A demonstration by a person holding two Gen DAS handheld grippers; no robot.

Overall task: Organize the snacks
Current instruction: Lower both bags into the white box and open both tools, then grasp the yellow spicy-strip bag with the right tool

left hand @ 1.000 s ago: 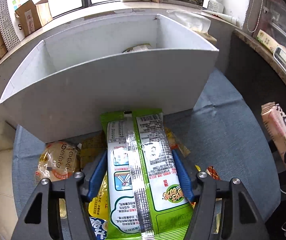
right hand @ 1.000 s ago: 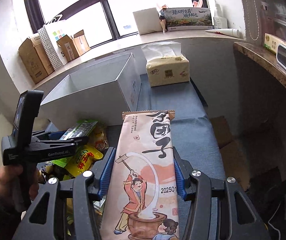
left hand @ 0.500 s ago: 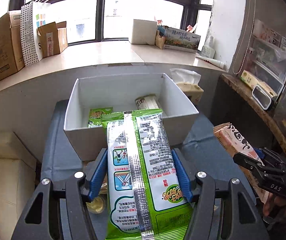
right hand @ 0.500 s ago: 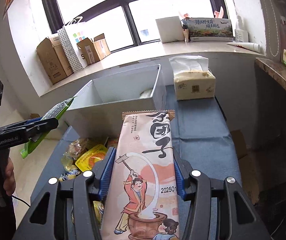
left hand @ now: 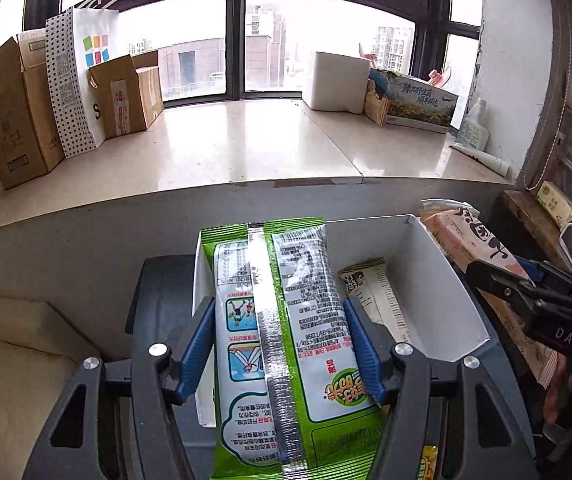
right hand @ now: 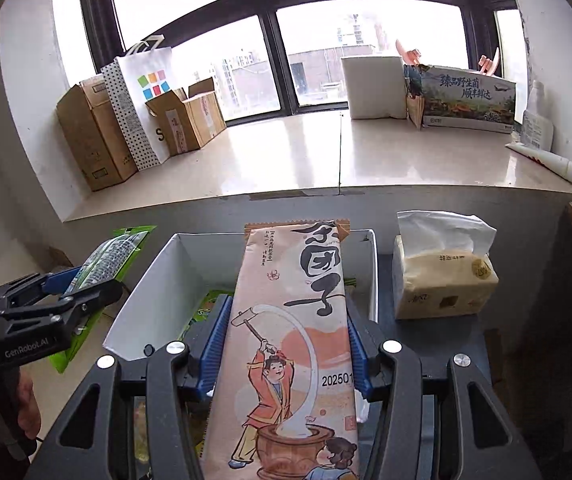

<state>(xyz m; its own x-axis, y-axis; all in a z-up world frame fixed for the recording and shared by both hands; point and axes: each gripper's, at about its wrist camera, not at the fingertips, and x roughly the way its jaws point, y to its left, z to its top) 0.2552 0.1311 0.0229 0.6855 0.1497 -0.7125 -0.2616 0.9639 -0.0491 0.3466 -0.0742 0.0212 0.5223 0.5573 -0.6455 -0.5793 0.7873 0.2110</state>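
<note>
Holding one snack pack each, two tools hover over one white box.

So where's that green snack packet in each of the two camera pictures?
Left wrist view: the green snack packet fills the lower centre, clamped between the left gripper fingers, over the white box.
Right wrist view: it is at the left edge, seen edge-on in that same gripper, left of the box.
Shared landmark: the polka-dot paper bag on the windowsill.
</note>
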